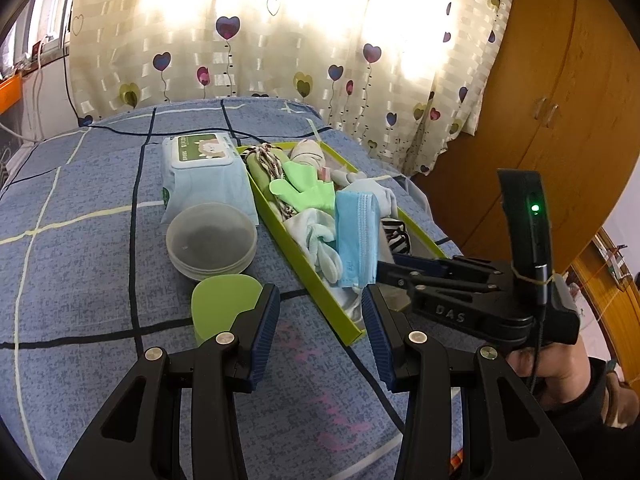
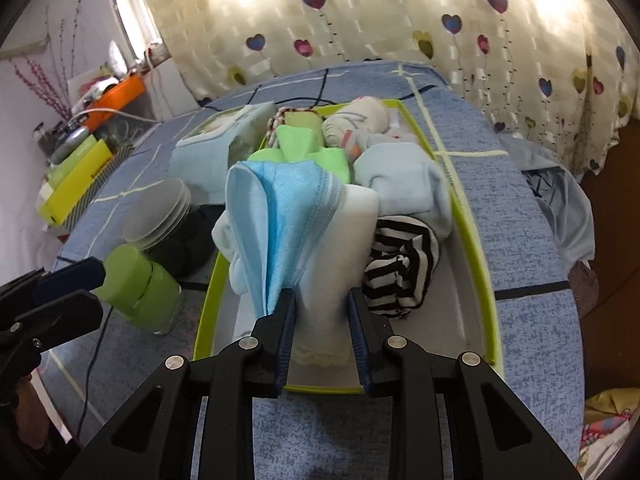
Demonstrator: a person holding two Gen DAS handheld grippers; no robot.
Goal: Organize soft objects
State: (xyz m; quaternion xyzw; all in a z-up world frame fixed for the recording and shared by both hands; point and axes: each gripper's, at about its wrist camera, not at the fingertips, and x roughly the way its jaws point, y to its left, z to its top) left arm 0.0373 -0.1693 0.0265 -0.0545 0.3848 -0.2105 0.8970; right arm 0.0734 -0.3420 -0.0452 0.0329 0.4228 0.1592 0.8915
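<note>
A lime-green tray (image 2: 476,240) on the bed holds soft things: a stack of blue face masks (image 2: 288,208), a striped sock (image 2: 400,268), a pale blue cloth (image 2: 400,180) and a green glove (image 1: 304,184). My right gripper (image 2: 321,302) reaches into the tray's near end, its pads touching both sides of a folded white cloth (image 2: 328,264) that stands beside the masks. The left wrist view shows the right gripper (image 1: 382,274) against the blue masks (image 1: 354,236). My left gripper (image 1: 320,300) hangs open over the bedspread by the tray's near corner, holding nothing.
Left of the tray (image 1: 304,276) lie a wipes pack (image 1: 204,176), stacked clear lidded tubs (image 1: 212,240) and a green cup (image 1: 220,304) close to my left finger. A wooden wardrobe (image 1: 560,120) stands right. Curtains hang behind the bed. An orange shelf (image 2: 116,96) sits far left.
</note>
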